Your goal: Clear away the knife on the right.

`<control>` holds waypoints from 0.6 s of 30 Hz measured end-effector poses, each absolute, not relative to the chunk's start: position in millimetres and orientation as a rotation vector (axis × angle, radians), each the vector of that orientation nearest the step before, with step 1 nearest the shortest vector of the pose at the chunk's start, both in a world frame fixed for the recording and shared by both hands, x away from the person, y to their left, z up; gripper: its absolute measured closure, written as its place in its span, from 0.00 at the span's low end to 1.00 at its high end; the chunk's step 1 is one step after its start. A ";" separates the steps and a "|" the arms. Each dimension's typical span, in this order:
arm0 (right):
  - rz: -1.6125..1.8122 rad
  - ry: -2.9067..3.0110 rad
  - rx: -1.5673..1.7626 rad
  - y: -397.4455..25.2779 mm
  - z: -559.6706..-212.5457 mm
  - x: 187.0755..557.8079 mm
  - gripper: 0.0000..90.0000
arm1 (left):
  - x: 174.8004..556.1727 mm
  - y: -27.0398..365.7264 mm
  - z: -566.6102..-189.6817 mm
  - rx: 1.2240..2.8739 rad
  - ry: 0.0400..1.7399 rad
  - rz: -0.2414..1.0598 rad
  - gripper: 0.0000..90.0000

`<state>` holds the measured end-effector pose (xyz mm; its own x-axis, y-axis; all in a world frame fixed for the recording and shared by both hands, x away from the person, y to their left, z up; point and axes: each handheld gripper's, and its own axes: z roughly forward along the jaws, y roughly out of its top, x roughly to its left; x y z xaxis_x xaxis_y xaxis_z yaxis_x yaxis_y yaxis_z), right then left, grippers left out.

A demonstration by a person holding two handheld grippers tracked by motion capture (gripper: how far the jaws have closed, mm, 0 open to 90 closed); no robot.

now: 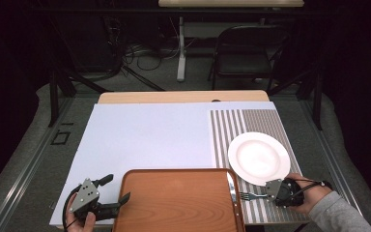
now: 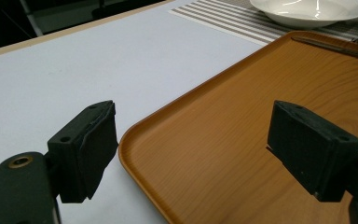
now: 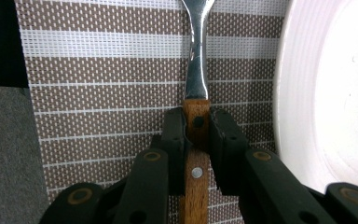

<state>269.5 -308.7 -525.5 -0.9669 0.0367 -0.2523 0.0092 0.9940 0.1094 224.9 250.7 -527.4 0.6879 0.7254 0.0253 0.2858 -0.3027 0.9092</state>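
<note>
1. The fork point(image 3: 196, 122) is pinched by its wooden handle between the jaws of the right hand-held gripper point(image 3: 197, 128).
2. The fork is held over the striped placemat point(image 3: 102, 93), just beside the white plate point(image 1: 259, 158), its tines pointing toward the wooden tray point(image 1: 178, 200).
3. The left hand-held gripper point(image 2: 193, 154) is spread wide across the tray's near-left corner on the bench point(image 1: 145, 133).

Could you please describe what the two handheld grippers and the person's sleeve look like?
Both grippers are black. The left gripper has a grey three-cornered plate on top, a trailing black cable, and blocky rubber-like pads. The right gripper has black arms with brass-coloured pivot rivets and a black cable. A grey sleeve covers the person's right forearm.
</note>
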 end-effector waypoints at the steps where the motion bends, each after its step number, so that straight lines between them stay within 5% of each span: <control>1: 0.154 2.881 0.037 -309.0 -525.0 269.6 0.86 | 225.0 250.7 -527.3 1.881 0.791 0.542 0.18; 18: 0.178 2.868 0.049 -311.1 -524.9 268.3 0.86 | 225.2 250.8 -527.4 1.881 0.791 0.543 0.18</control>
<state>268.3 -311.1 -524.9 -0.9639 0.0501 -0.2613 0.0174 0.9918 0.1263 225.2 250.8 -527.4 0.6873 0.7259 0.0258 0.2853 -0.3025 0.9095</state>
